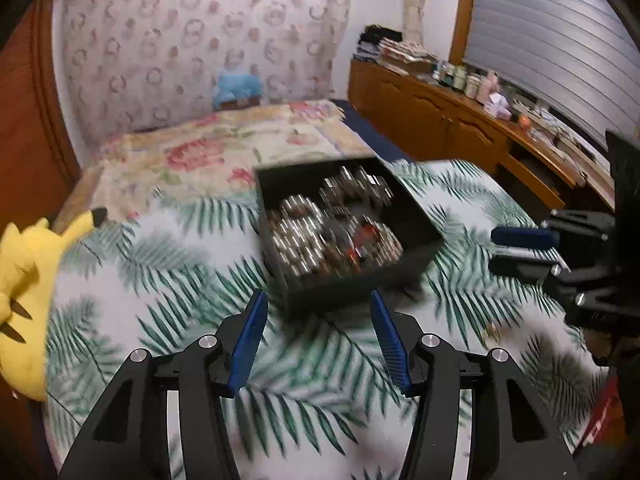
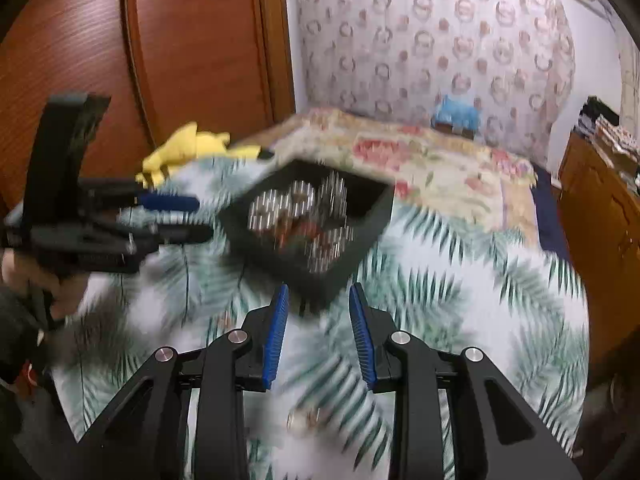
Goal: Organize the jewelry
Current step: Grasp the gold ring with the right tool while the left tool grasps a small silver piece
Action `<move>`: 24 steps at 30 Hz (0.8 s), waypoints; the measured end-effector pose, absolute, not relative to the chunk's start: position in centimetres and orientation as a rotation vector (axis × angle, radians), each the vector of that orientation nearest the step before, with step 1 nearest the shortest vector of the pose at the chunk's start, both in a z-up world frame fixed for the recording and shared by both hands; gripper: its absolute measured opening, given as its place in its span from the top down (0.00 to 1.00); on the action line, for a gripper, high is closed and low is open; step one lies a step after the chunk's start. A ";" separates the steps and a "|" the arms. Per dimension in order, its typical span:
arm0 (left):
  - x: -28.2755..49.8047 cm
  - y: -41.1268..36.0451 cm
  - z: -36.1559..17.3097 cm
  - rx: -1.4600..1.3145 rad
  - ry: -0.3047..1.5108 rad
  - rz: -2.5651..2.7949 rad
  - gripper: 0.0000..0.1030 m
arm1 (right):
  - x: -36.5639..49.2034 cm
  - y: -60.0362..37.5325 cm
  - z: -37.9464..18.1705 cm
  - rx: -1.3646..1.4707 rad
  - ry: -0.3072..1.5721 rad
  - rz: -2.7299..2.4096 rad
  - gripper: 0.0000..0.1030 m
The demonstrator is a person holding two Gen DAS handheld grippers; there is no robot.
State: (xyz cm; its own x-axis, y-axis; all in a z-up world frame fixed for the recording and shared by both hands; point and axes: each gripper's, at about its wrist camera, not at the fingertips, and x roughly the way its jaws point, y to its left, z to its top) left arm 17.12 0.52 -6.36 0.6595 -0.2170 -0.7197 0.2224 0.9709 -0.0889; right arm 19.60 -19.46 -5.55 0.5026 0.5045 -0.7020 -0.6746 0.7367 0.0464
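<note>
1. A black box (image 1: 344, 232) sits on a cloth with a green leaf print (image 1: 168, 280), which covers the near part of a bed.
2. The box is open at the top and holds a heap of shiny silver jewelry (image 1: 316, 232) with some red and dark pieces mixed in; motion blur hides the single items.
3. The left gripper (image 1: 318, 336) hovers just in front of the box's near wall, its blue-padded jaws spread wide with nothing between them.
4. The right gripper (image 2: 318, 332) points at the near corner of the same box (image 2: 308, 216) from the other side; its jaws are also apart and hold nothing.
5. In the left wrist view the right gripper (image 1: 516, 248) shows at the right edge, to the right of the box and apart from it.
6. In the right wrist view the left gripper (image 2: 176, 216) comes in from the left, close beside the box's left wall.
7. A small shiny piece (image 2: 304, 418) lies on the leaf cloth below the right gripper's fingers, apart from the box; blur keeps me from telling what it is.
8. A yellow plush toy (image 1: 24, 292) lies at the left edge of the cloth.
9. Behind the box lies a floral blanket (image 1: 224, 140), and a wooden sideboard (image 1: 440, 116) cluttered with small things stands along the right wall.
</note>
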 end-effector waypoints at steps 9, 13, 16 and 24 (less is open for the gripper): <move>15.7 -1.0 -9.6 0.025 0.885 -0.279 0.50 | 16.6 -20.6 -9.9 -0.304 0.846 0.702 0.67; 15.6 -1.8 -9.8 0.036 0.896 -0.292 0.50 | 16.2 -20.4 -10.6 -0.336 0.863 0.701 0.67; 15.4 -2.4 -10.0 0.053 0.905 -0.295 0.49 | 16.0 -20.1 -11.0 -0.360 0.866 0.704 0.67; 15.4 -4.0 -10.7 0.090 0.912 -0.288 0.50 | 15.8 -20.2 -11.3 -0.385 0.847 0.715 0.74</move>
State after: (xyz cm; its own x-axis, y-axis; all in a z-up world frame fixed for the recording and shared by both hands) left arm 15.38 -3.99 -10.67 0.5766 -0.2079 -0.7901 0.2836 0.9579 -0.0452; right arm 15.78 -20.24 -11.34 0.4535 0.4164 -0.7880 -0.7068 0.7066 -0.0334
